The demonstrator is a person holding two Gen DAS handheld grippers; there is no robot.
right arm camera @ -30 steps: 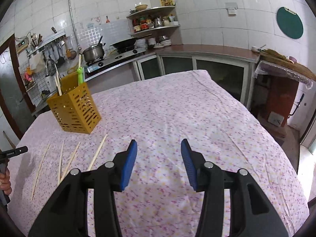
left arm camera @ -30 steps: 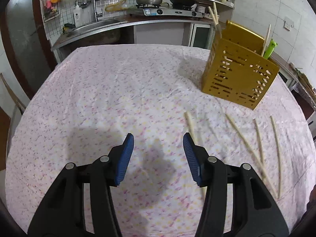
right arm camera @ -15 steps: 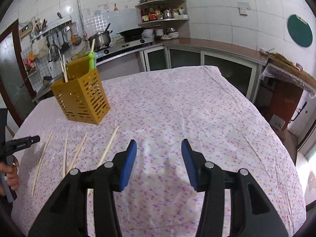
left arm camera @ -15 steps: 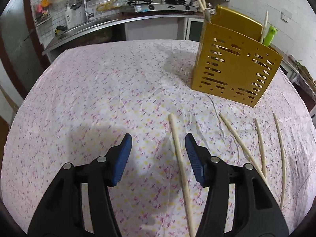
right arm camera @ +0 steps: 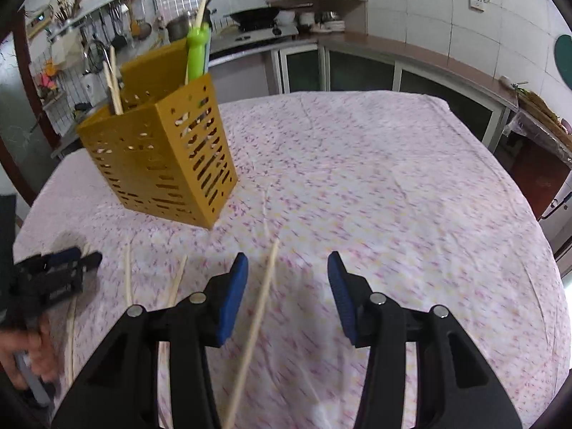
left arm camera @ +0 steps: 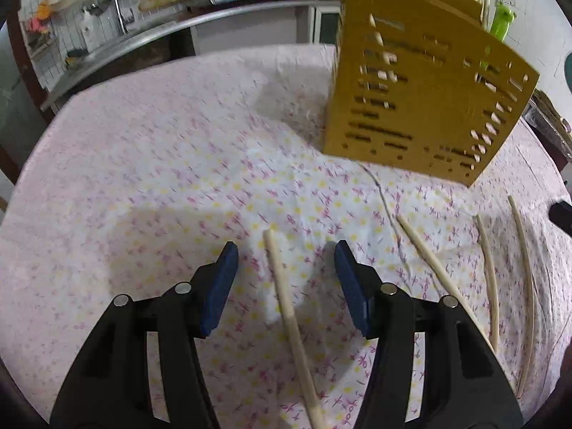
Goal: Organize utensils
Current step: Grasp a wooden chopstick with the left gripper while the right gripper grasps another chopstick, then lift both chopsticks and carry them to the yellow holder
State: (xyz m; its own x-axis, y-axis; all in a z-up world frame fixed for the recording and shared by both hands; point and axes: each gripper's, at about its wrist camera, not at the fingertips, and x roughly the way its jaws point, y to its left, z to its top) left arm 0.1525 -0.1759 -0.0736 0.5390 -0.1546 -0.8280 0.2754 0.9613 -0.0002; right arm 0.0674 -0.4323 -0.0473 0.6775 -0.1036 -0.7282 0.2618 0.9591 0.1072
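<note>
Because each chopstick lies flat and thin on the soft cloth of the tabletop [left arm camera: 150,164], the wide-open, empty jaws of the left gripper [left arm camera: 282,279] could pinch fabric or roll the nearest chopstick [left arm camera: 286,307] away. The right gripper [right arm camera: 286,286], also wide and empty, straddles another chopstick [right arm camera: 261,307]. A tilted grasp might then miss the yellow holder [right arm camera: 157,164] standing beyond.

My left view cuts the nearest chopstick [left arm camera: 291,325] off at the bottom edge. The holder [left arm camera: 422,96] is blurred, its top cropped. In my right view the left tool [right arm camera: 53,271] smears.
</note>
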